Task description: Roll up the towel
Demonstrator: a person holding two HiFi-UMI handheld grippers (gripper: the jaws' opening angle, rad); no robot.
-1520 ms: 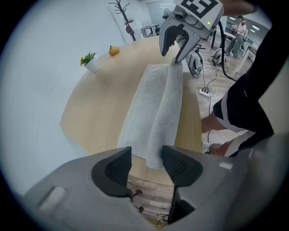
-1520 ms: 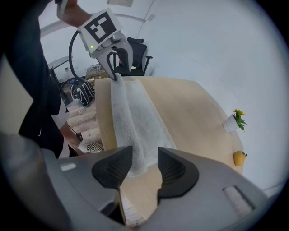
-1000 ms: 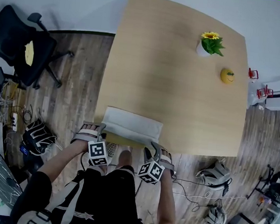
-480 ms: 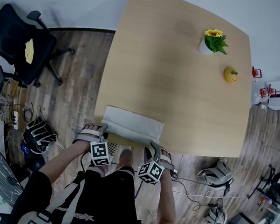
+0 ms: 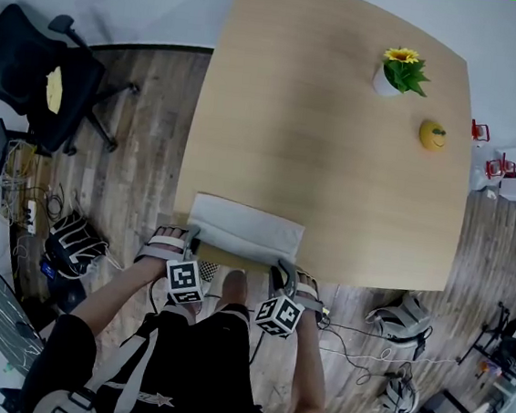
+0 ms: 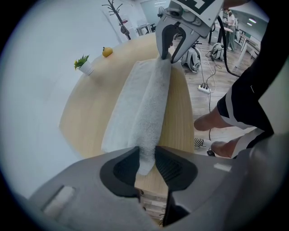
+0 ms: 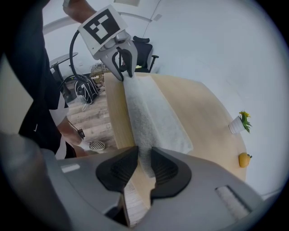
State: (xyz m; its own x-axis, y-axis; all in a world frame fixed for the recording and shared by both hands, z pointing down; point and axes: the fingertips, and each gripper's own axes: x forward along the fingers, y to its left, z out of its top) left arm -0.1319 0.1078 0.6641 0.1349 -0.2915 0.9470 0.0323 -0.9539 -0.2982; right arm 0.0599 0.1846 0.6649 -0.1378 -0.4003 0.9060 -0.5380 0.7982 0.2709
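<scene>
- Now the left gripper point(image 5: 187, 236) and right gripper point(image 5: 283, 268), jaws just closing, pinch the near edge of the towel point(image 5: 244, 230) at the table point(image 5: 338, 145) front.
- Next, likely: curl that edge forward, both sides together.

Grey left gripper point(image 5: 191, 232) and right gripper point(image 5: 283, 266) bear black-and-white marker cubes point(image 5: 186, 281); black clothing point(image 5: 205, 360).

Fuzzy cloth towel point(image 5: 244, 230); smooth matt wooden table point(image 5: 331, 126)
</scene>
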